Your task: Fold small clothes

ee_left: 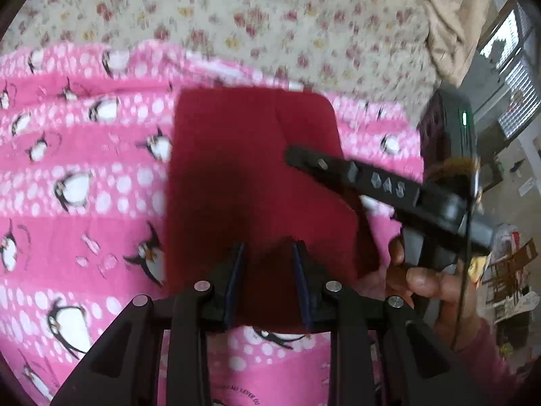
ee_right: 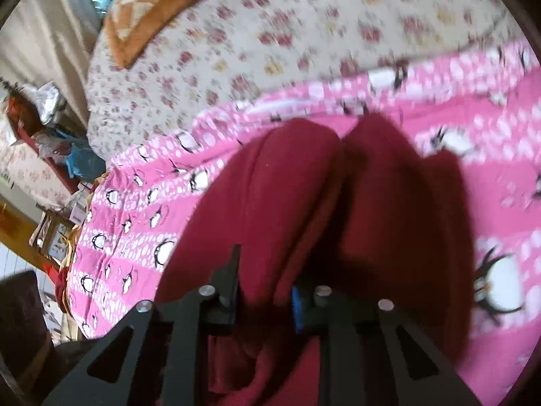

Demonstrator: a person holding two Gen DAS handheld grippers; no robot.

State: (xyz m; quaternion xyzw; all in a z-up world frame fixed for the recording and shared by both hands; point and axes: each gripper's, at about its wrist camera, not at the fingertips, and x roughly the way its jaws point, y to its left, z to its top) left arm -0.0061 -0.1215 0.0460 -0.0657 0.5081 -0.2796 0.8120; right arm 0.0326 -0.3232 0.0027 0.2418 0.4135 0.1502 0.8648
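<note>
A dark red cloth (ee_left: 250, 169) lies folded into a rough rectangle on a pink penguin blanket (ee_left: 84, 176). My left gripper (ee_left: 267, 245) stands over its near edge, open, with the red fabric showing in the gap between the blue pads and no pad pressing on it. My right gripper (ee_left: 294, 157) reaches in from the right over the cloth's right side, held by a hand (ee_left: 422, 277). In the right wrist view the red cloth (ee_right: 304, 186) is bunched and lifted. It runs between the jaws of the right gripper (ee_right: 267, 264), which is shut on it, and the fabric hides the right finger.
The pink blanket (ee_right: 142, 223) is spread on a bed with a cream floral sheet (ee_left: 270, 17). An orange and white patterned pillow (ee_right: 142, 10) lies at the far side. Past the bed's edge are cluttered furniture and shelves (ee_right: 50, 155), and a window (ee_left: 514, 67).
</note>
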